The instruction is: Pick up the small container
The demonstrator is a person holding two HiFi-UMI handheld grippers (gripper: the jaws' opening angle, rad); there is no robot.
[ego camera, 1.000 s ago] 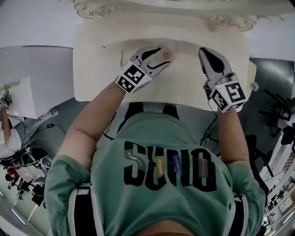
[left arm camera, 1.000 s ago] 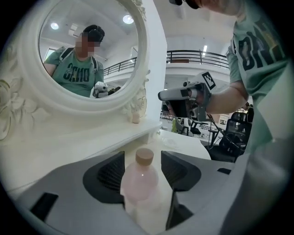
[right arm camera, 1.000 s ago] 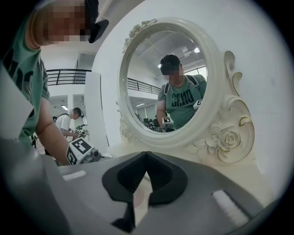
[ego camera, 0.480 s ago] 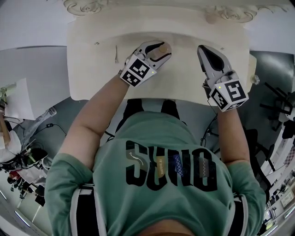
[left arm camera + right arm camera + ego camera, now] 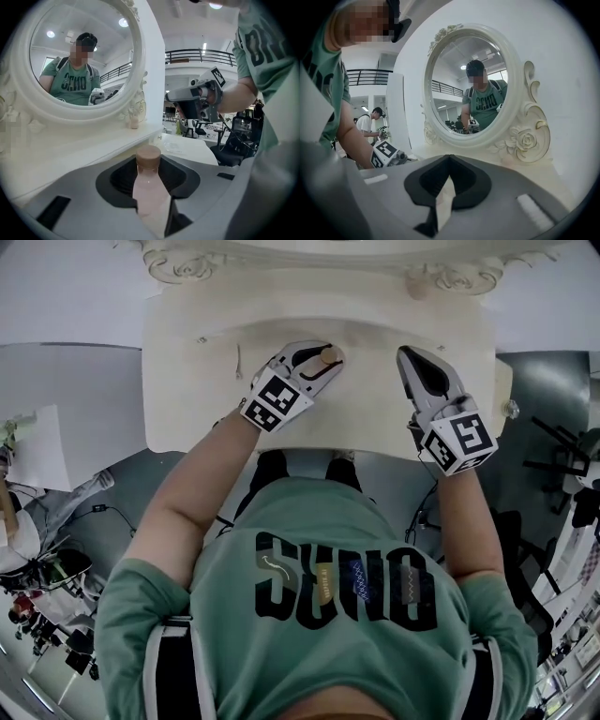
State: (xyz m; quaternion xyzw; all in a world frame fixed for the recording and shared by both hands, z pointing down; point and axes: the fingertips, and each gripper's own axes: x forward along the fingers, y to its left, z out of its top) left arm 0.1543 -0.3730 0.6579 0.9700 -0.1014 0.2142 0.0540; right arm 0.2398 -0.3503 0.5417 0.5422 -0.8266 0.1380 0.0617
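Two claws, one small container, one mirror. The left claw (image 5: 319, 360) reaches in from 7 o'clock and has just been closing. Its jaws now pinch the small container (image 5: 148, 187), a pale pink bottle with a tan cap on. The bottle stands upright between the jaws on the cream tabletop (image 5: 187, 381), the cap poking up above them. Whether the pink is the bottle itself or something inside it, I can't tell.

The right claw (image 5: 408, 357) lies at 3 o'clock of the bottle, well apart from it. Its jaws are pressed together at the tips with nothing between them.

The oval mirror (image 5: 468, 84), in a carved white frame, rises along the tabletop's 12 o'clock edge, just beyond both claws. Bare tabletop lies between the two claws, and more runs out toward 9 o'clock of the left claw. The 6 o'clock edge sits under the person's forearms.
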